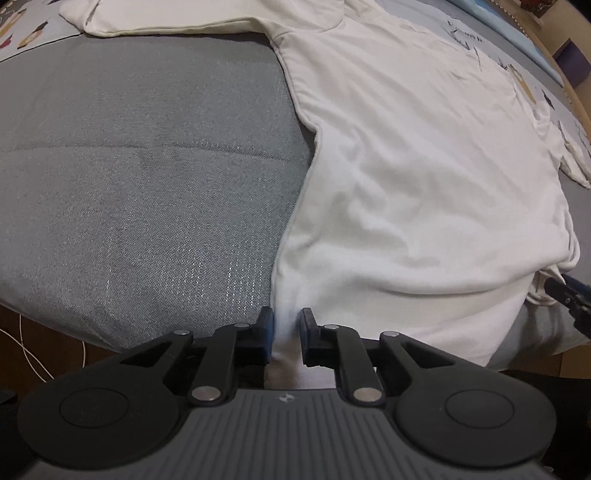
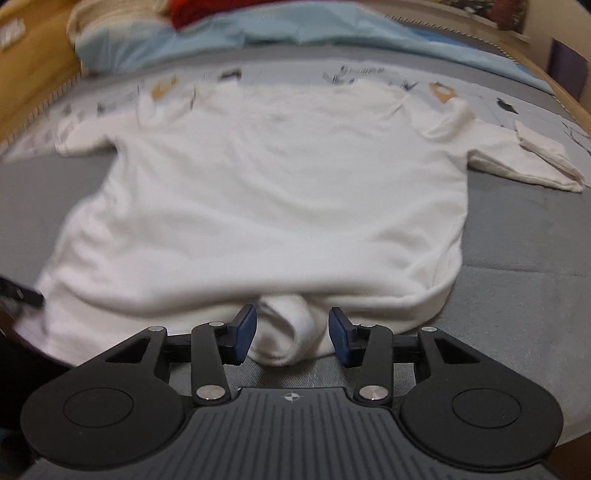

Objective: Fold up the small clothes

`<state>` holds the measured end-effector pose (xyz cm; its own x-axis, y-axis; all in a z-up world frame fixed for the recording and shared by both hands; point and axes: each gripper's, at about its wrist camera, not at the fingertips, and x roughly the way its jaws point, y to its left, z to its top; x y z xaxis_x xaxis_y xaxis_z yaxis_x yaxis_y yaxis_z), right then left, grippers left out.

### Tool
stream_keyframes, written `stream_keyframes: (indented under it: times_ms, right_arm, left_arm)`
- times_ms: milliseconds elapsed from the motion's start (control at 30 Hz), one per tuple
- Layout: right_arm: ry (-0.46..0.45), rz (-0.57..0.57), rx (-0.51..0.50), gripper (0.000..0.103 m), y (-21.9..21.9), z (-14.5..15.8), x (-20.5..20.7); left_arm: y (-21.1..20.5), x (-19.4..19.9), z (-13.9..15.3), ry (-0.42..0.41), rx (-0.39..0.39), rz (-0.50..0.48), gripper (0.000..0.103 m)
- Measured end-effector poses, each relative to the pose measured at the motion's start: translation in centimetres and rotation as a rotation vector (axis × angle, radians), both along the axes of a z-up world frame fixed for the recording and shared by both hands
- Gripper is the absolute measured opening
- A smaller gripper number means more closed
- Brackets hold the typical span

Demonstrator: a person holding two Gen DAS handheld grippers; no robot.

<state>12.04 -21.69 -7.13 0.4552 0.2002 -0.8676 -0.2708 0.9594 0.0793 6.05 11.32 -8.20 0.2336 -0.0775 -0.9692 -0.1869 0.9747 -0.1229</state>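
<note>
Here, through your left wrist camera, a grey woven bed cover point(image 1: 140, 177) fills the left side, dipping at a seam, with a printed sheet point(image 1: 26, 33) at the far left corner and a white cord point(image 1: 26, 354) on the dark floor below the edge. The white shirt point(image 1: 424, 166) lies spread flat on the bed to the right. Your left claw point(image 1: 287, 328) has its jaws nearly together, pinching the shirt's hem corner between the blue pads. At the right edge your other claw's tip touches the hem.

Through your right wrist camera, the picture is blurred. The shirt point(image 2: 266, 199) lies sleeves out across the grey cover point(image 2: 524, 266), with a pale blue blanket point(image 2: 295, 33) and wooden frame point(image 2: 33, 74) beyond. Your right claw point(image 2: 291, 332) stands wide, a bunched roll of hem between its pads, gripped by neither.
</note>
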Motion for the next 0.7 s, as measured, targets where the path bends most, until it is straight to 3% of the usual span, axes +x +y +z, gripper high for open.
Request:
stream_keyframes:
  times_ms: [67, 100, 200, 367, 567, 667, 700]
  right_arm:
    - [0.006, -0.027, -0.014, 0.006, -0.9, -0.2, -0.2]
    - [0.000, -0.055, -0.005, 0.004, -1.7, 0.0, -0.5]
    - [-0.028, -0.186, 0.063, 0.004, -5.3, 1.9, -1.7]
    - [-0.024, -0.360, 0.080, 0.004, -11.3, 4.3, -5.1]
    - [0.195, -0.432, 0.042, 0.006, -14.1, 1.0, -6.3]
    - [0.129, -0.449, 0.066, 0.009, -14.2, 2.3, -6.3]
    - [0.089, -0.461, 0.080, 0.014, -14.2, 3.0, -6.3]
  left_arm:
    - [-0.1, 0.1, -0.2, 0.004, 0.009, -0.002, 0.013]
    - [-0.2, 0.1, -0.1, 0.002, 0.015, -0.008, 0.010]
    - [-0.8, 0.1, 0.2, -0.014, 0.026, -0.021, 0.005]
    - [-1.9, -0.3, 0.8, -0.029, 0.050, -0.060, 0.005]
    - [-3.0, -0.8, 0.0, 0.019, 0.094, -0.111, 0.005]
    - [-3.0, -0.8, 0.0, 0.024, 0.094, -0.103, 0.007]
    - [-3.0, -0.8, 0.1, 0.019, 0.094, -0.099, 0.007]
